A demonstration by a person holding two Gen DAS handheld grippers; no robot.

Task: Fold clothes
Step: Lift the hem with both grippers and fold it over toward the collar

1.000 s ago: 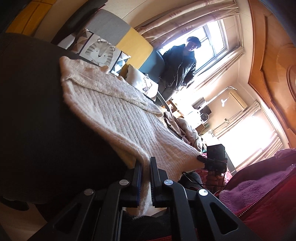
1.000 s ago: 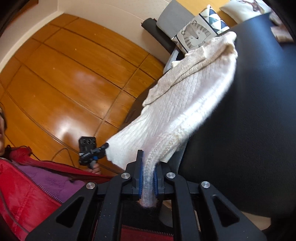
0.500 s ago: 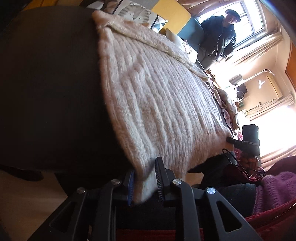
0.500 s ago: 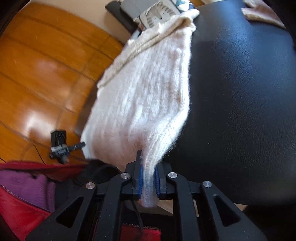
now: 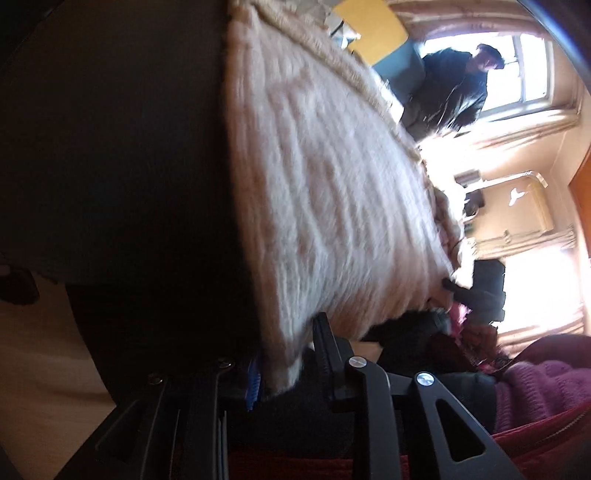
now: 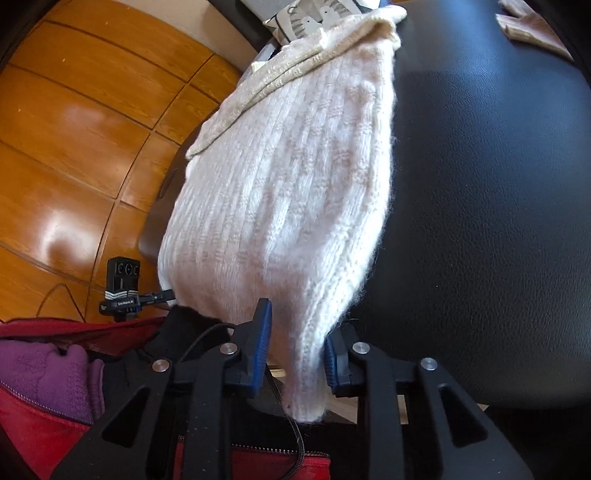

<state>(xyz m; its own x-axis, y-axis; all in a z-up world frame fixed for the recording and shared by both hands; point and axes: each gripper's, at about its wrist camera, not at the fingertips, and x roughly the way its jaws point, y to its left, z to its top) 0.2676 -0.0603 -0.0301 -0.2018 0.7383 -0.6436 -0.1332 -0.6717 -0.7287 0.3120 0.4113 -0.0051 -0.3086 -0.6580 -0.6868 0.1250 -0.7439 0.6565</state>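
Observation:
A cream ribbed knit sweater [image 6: 288, 177] lies over the near edge of a black leather surface [image 6: 491, 184], its hem hanging off the front. My right gripper [image 6: 297, 350] is open, its blue pads spread apart on either side of the hanging hem corner. In the left wrist view the same sweater [image 5: 325, 192] stretches away over the dark surface [image 5: 110, 147]. My left gripper [image 5: 286, 354] is open too, with the other hem corner loose between its jaws. The image there is blurred by motion.
Wooden floor [image 6: 74, 129] lies to the left of the black surface. A cartoon-print cushion [image 6: 314, 18] sits at the far end. The operator's red jacket [image 6: 55, 424] is close below. Another person [image 5: 454, 85] stands by the window. A second cream garment piece [image 6: 532, 26] lies far right.
Both grippers, shut on the sweater's hem corners before, have opened and let go. The sweater has been lowered from hanging in the air onto the black surface.

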